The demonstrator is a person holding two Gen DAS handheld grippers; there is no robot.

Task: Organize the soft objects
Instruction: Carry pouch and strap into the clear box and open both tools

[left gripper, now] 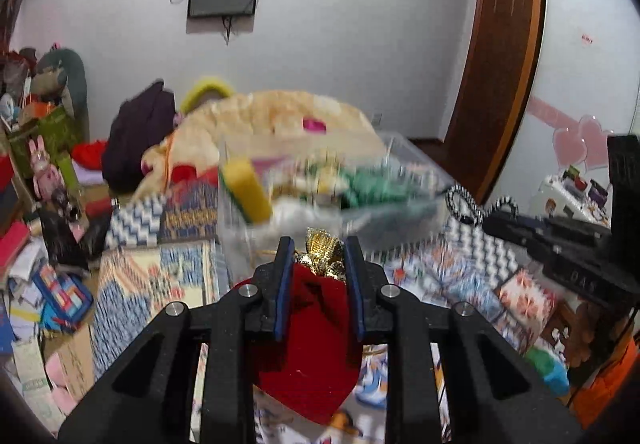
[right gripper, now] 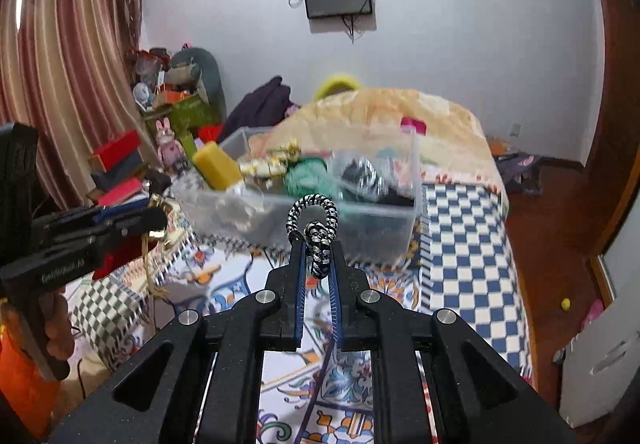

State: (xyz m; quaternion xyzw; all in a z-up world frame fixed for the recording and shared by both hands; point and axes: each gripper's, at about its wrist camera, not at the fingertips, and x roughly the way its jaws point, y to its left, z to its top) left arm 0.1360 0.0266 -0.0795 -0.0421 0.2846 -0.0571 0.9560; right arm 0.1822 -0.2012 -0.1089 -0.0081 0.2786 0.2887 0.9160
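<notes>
My left gripper [left gripper: 319, 248] is shut on a red velvet pouch [left gripper: 316, 328] with a gold top, held above the patterned bed cover just short of the clear plastic bin [left gripper: 240, 228]. My right gripper [right gripper: 317, 244] is shut on a black-and-white braided cord [right gripper: 314, 219] whose loop sticks up past the fingertips, in front of the same bin [right gripper: 400, 236]. The bin holds a yellow sponge [right gripper: 218, 163], a green soft item [right gripper: 306, 173] and other small things. Each gripper shows in the other's view: the right one [left gripper: 496, 217] and the left one [right gripper: 154, 215].
A patterned cover [right gripper: 460, 244] lies on the bed, with a cream blanket [right gripper: 400, 107] heaped behind the bin. Clutter of boxes, bags and toys [right gripper: 172, 115] stands at the left by the curtain. A wooden floor [right gripper: 560, 228] and a door lie to the right.
</notes>
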